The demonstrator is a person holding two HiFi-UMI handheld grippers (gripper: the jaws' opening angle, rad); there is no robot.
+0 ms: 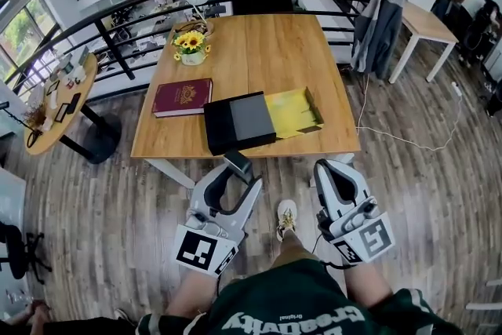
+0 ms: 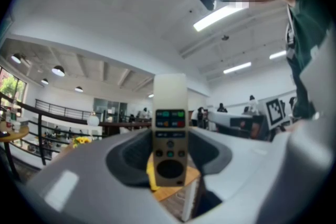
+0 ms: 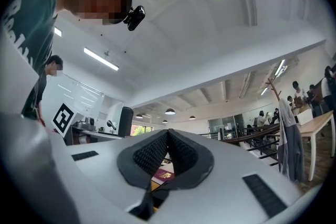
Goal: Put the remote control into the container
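Observation:
My left gripper (image 1: pixel 238 170) is shut on the remote control (image 1: pixel 238 162), just short of the wooden table's (image 1: pixel 251 51) near edge. In the left gripper view the grey remote control (image 2: pixel 169 134) stands upright between the dark pads, its coloured buttons facing the camera. An open yellow-lined container (image 1: pixel 294 111) lies on the table beside a black and grey lid (image 1: pixel 238 122), straight beyond the remote. My right gripper (image 1: pixel 339 167) hovers off the table's near right corner, its jaws closed together with nothing between them. The right gripper view shows its pads (image 3: pixel 152 157) meeting at the tip.
A dark red book (image 1: pixel 183 96) and a pot of sunflowers (image 1: pixel 191 47) sit on the table's left part. A round side table (image 1: pixel 63 102) stands far left, a curved railing (image 1: pixel 118 12) behind. A coat rack (image 1: pixel 380 12) and floor cable (image 1: pixel 408 139) are to the right.

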